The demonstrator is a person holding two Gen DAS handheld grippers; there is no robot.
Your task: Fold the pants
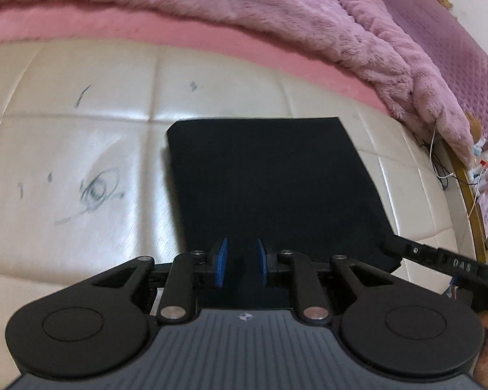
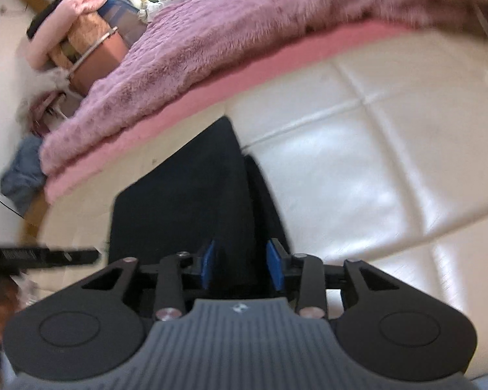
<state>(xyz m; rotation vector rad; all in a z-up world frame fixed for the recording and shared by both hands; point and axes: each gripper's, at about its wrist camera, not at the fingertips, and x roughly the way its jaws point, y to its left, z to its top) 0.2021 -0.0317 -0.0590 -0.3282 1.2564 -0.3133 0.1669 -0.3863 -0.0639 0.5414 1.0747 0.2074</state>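
Observation:
The black pants [image 1: 263, 175] lie folded into a flat rectangle on a cream quilted leather surface [image 1: 81, 149]. My left gripper [image 1: 242, 260] hovers over their near edge, its blue pads [image 1: 223, 260] a little apart, with only flat cloth showing below the gap. In the right wrist view the same pants [image 2: 185, 195] run away from me, one layer offset along their right side. My right gripper [image 2: 242, 263] is open above that near edge, nothing pinched between its pads. Each gripper's finger shows in the other's view: the right one's finger [image 1: 439, 256], the left one's finger [image 2: 48, 256].
A fluffy mauve blanket [image 1: 276, 9] over a pink sheet [image 1: 185, 39] borders the far side of the cream surface. Pen scribbles [image 1: 97, 188] mark the leather left of the pants. Cluttered items [image 1: 484, 169] and cords sit beyond the right edge; a blue cloth [image 2: 22, 172] lies on the floor.

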